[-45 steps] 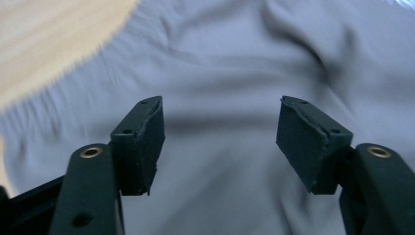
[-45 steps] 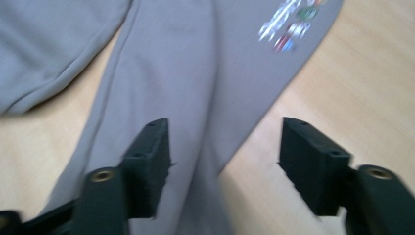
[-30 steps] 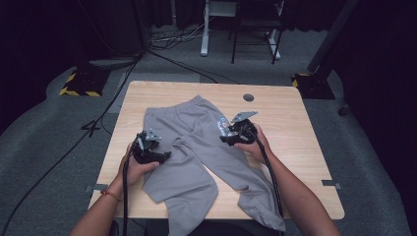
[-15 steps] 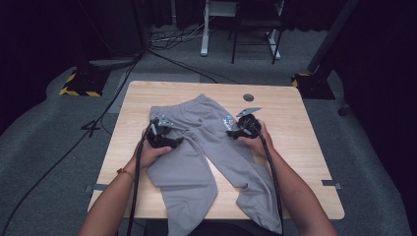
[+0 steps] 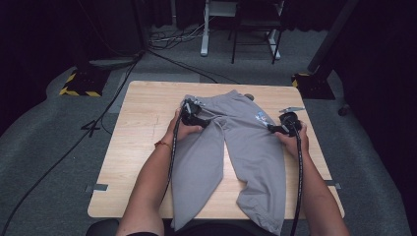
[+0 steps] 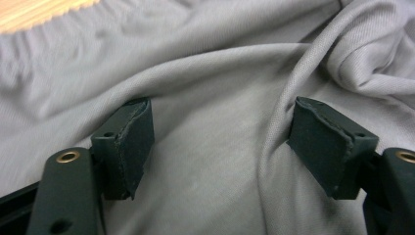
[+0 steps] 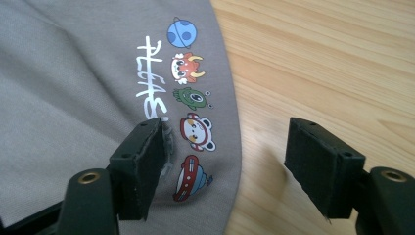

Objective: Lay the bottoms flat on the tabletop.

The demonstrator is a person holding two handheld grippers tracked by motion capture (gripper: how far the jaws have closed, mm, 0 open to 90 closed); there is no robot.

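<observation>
Grey trousers (image 5: 251, 147) lie flat on the wooden table (image 5: 142, 132), waist at the far side, both legs running toward me. My left gripper (image 5: 194, 115) rests on the left part of the waist. In the left gripper view its jaws (image 6: 222, 105) stand wide over creased grey cloth (image 6: 205, 161) and have just been opening; the pads press nothing. My right gripper (image 5: 282, 125) is at the trousers' right edge beside a small cartoon print (image 7: 191, 98). Its jaws (image 7: 225, 125) have also just been opening and are apart, one over cloth (image 7: 73, 73), one over bare wood.
The trouser hems hang over the table's near edge. A dark round grommet (image 5: 249, 97) sits at the far edge. Bare wood (image 5: 142, 162) lies left of the trousers. Cables and yellow-black striped bases (image 5: 78, 83) are on the floor behind.
Both hands moved away from me and apart: the left up to the waist, the right out to the right edge. The trousers went from crumpled with crossed legs to spread flat.
</observation>
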